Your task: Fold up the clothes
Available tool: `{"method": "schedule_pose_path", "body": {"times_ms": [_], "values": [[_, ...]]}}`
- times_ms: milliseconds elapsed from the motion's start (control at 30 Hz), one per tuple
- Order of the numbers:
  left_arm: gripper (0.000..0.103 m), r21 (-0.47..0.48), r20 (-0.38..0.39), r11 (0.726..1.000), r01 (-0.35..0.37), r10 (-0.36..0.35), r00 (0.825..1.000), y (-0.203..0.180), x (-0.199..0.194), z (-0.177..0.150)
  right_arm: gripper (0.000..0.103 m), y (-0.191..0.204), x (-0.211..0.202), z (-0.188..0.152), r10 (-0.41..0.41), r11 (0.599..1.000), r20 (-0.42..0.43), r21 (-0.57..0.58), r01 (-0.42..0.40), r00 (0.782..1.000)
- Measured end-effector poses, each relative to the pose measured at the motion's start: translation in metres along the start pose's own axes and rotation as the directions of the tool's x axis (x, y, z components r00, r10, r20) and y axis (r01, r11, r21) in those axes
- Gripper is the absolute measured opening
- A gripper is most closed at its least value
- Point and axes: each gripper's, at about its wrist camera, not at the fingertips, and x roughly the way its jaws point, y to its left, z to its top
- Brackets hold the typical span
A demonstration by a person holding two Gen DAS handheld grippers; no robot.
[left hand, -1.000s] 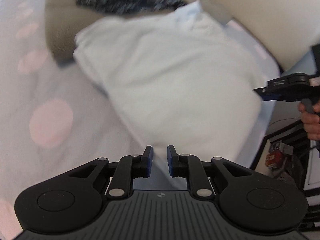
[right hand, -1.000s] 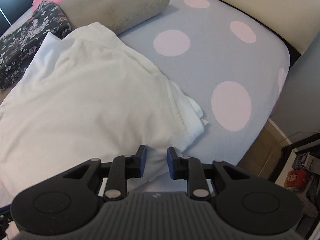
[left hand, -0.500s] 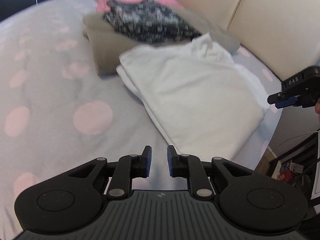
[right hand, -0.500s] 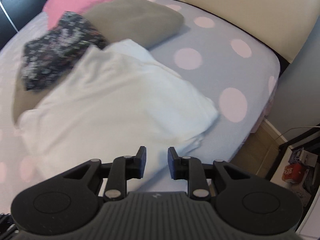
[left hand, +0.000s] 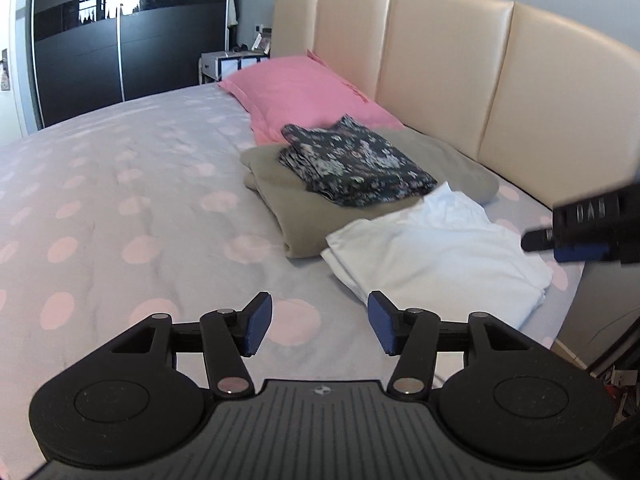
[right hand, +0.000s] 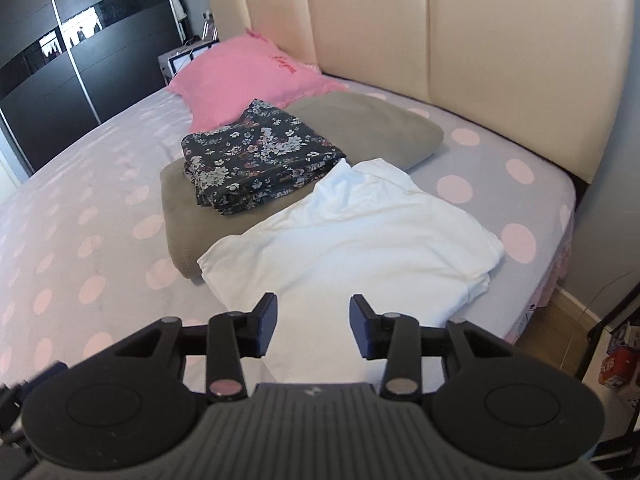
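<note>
a bedroom: a bed covered in a pale lilac sheet with pink dots (left hand: pixel 120 208), a cream padded headboard (left hand: pixel 440 64) behind it, and dark sliding wardrobe doors (left hand: pixel 120 40) on the far wall. a pink pillow (right hand: pixel 240 76) lies against the headboard. nearer you, a dark floral folded garment (right hand: pixel 256 152) sits on top of a taupe folded blanket (right hand: pixel 372 124).

the white folded garment (right hand: pixel 360 240) lies flat on the sheet near the bed's right corner, its far edge touching the taupe blanket and just beside the floral piece.

your left gripper (left hand: pixel 320 322) hovers above the dotted sheet with its blue-padded fingers spread apart and nothing between them; the white garment (left hand: pixel 440 256) lies ahead and to its right, its near corner close to the right fingertip.

your right gripper (right hand: pixel 313 326) is held over the near edge of the white garment, fingers also spread wide and holding nothing, the cloth showing through the gap. in the left wrist view, the right gripper (left hand: pixel 580 228) appears blurred at the right edge, above the garment's far side.
</note>
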Motion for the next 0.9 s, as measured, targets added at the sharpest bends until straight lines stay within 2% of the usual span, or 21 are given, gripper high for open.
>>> {"method": "schedule_pose_path", "body": {"times_ms": [100, 200, 267, 333, 467, 700, 800, 900], "values": [[0.058, 0.008, 0.031, 1.0, 0.012, -0.012, 0.999, 0.006, -0.007, -0.002, 0.045, 0.004, -0.009, -0.029, -0.063, 0.998, 0.066, 0.029, 0.061, 0.996], [0.061, 0.018, 0.061, 1.0, 0.004, -0.005, 0.998, 0.008, -0.01, -0.005, 0.045, 0.007, -0.013, -0.055, -0.15, 0.988, 0.128, 0.052, 0.145, 0.98], [0.062, 0.033, 0.065, 0.999, -0.005, 0.002, 0.998, 0.007, -0.008, -0.009, 0.045, 0.004, -0.014, -0.062, -0.186, 0.981, 0.138, 0.089, 0.175, 0.973], [0.062, 0.046, 0.062, 0.999, -0.013, 0.01, 0.998, 0.004, -0.005, -0.013, 0.05, -0.001, -0.019, -0.066, -0.185, 0.978, 0.167, 0.132, 0.164, 0.968], [0.063, 0.066, 0.047, 0.998, 0.003, -0.006, 0.999, -0.002, -0.002, -0.019, 0.051, -0.002, -0.027, -0.072, -0.211, 0.97, 0.224, 0.17, 0.175, 0.951], [0.069, 0.034, 0.017, 0.999, 0.029, -0.03, 0.999, 0.001, 0.004, -0.025, 0.054, 0.003, -0.027, -0.075, -0.219, 0.972, 0.247, 0.145, 0.187, 0.944], [0.073, 0.033, 0.004, 0.999, 0.018, -0.018, 1.0, 0.002, 0.007, -0.025, 0.055, 0.003, -0.024, -0.076, -0.208, 0.974, 0.229, 0.132, 0.182, 0.951], [0.073, 0.022, -0.019, 0.999, 0.029, -0.028, 0.999, 0.004, 0.011, -0.028, 0.055, 0.003, -0.02, -0.08, -0.168, 0.98, 0.187, 0.133, 0.144, 0.968]]}}
